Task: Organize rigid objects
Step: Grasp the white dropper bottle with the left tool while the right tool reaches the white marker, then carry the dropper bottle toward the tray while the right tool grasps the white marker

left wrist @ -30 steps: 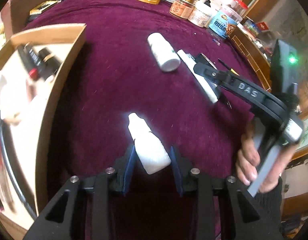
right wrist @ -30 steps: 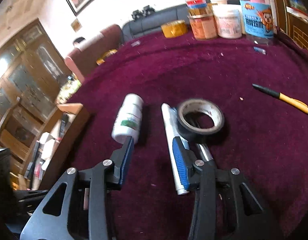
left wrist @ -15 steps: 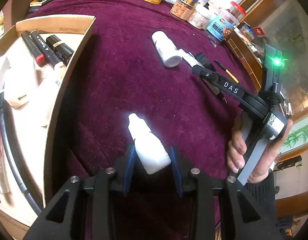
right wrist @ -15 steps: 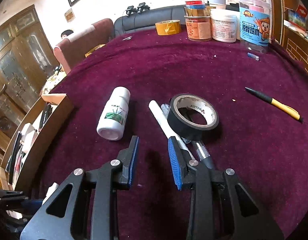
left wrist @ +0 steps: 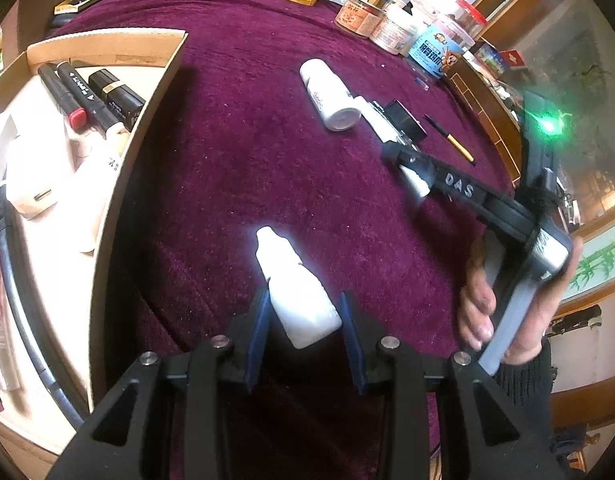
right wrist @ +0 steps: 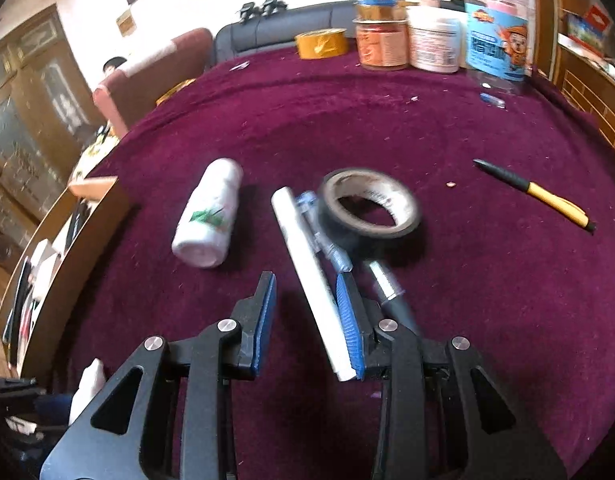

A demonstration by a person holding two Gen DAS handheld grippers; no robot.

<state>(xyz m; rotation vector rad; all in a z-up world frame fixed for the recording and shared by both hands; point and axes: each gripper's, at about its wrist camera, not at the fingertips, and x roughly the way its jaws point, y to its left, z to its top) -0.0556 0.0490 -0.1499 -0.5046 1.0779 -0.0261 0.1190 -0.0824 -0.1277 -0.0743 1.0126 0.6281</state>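
My left gripper is shut on a small white dropper bottle, held above the maroon cloth just right of the cardboard box. The right gripper stands open low over the cloth. A white marker lies between its fingers, close against the right pad. Beside the marker lie a clear blue pen and a black tape roll. A white pill bottle lies on its side to the left. In the left wrist view a hand holds the right gripper over the marker.
The box holds markers, a lipstick and white items. A yellow-and-black pen lies at the right. Jars and a yellow tape roll line the far edge. A sofa and cabinet stand beyond the table.
The right gripper drew back, then shifted right, so the white marker now lies between its fingers. The left gripper keeps the dropper bottle; more of the box has come into its view.
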